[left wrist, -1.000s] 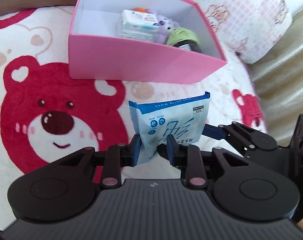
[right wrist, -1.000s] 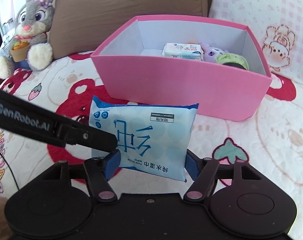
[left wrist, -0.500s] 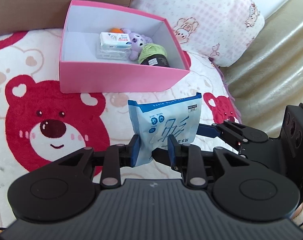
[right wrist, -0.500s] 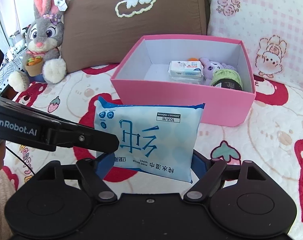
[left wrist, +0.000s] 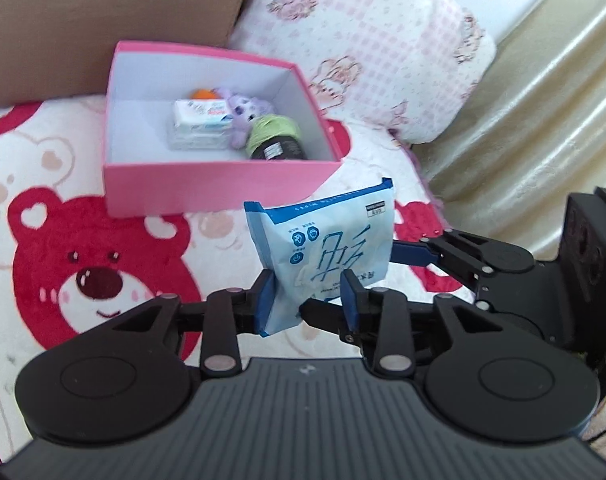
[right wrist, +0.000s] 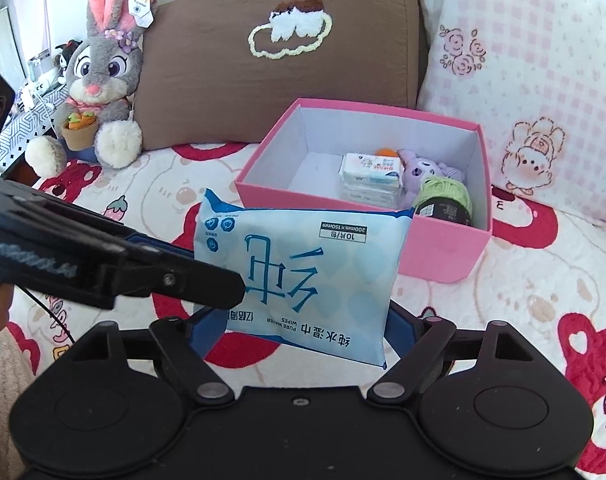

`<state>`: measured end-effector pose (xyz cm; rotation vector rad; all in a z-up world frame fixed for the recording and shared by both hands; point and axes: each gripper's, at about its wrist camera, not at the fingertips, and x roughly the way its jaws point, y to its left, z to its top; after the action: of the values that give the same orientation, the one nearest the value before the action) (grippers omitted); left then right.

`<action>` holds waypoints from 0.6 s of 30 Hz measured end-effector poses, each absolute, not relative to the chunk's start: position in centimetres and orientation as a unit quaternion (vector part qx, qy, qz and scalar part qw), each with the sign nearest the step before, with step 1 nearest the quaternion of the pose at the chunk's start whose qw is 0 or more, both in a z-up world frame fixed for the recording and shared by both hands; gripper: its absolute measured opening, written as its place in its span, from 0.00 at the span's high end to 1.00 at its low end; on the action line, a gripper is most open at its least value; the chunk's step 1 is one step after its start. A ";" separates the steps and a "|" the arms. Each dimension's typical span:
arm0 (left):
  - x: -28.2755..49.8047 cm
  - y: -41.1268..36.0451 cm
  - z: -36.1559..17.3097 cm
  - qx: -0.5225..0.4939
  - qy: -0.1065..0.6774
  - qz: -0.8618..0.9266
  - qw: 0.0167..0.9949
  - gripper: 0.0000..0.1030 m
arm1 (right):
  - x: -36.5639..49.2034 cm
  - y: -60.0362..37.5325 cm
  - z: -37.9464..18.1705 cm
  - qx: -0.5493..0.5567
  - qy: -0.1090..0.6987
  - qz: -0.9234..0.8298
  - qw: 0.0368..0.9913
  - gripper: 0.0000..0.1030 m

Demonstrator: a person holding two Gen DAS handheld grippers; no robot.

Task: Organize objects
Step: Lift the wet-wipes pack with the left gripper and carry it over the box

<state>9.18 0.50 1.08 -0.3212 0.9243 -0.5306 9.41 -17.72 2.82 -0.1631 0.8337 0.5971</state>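
Observation:
A blue and white wipes pack (left wrist: 327, 240) (right wrist: 299, 268) hangs in the air in front of the pink box (left wrist: 207, 188) (right wrist: 443, 248). My right gripper (right wrist: 303, 328) is shut on it, one blue pad against each short side. My left gripper (left wrist: 307, 302) has the pack's lower corner between its jaws, which are opening. Its left pad touches the corner and a gap shows before the right pad. Its finger (right wrist: 183, 276) crosses the right wrist view from the left. In the box lie a tissue pack (right wrist: 371, 168), a purple plush (right wrist: 419, 168) and green yarn (right wrist: 443, 196).
The box stands on a bear-print bedspread (left wrist: 95, 272). Behind it lean a brown pillow (right wrist: 283, 40) and a pink checked pillow (right wrist: 523, 80). A grey rabbit plush (right wrist: 103, 80) sits at the back left. A beige surface (left wrist: 523, 140) borders the bed on the right.
Both grippers have risen with the wipes pack, so the box now lies lower and farther off. The left jaws have spread a little and the pack's corner is looser between them.

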 end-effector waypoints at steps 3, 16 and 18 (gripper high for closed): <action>9.6 0.6 1.7 -0.157 0.435 -0.251 0.850 0.67 | 9.7 -17.8 3.9 -0.086 0.392 0.291 0.868 0.16; 11.9 2.6 3.7 -0.192 0.415 -0.231 0.859 0.68 | 11.3 -17.9 6.7 -0.057 0.344 0.328 0.878 0.19; 12.6 2.9 3.9 -0.191 0.411 -0.217 0.865 0.67 | 12.1 -17.7 6.8 -0.047 0.343 0.336 0.876 0.23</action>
<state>12.58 2.95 3.87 -0.3996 0.8609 -0.4555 12.10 -17.67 6.76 -0.0987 0.7165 0.7020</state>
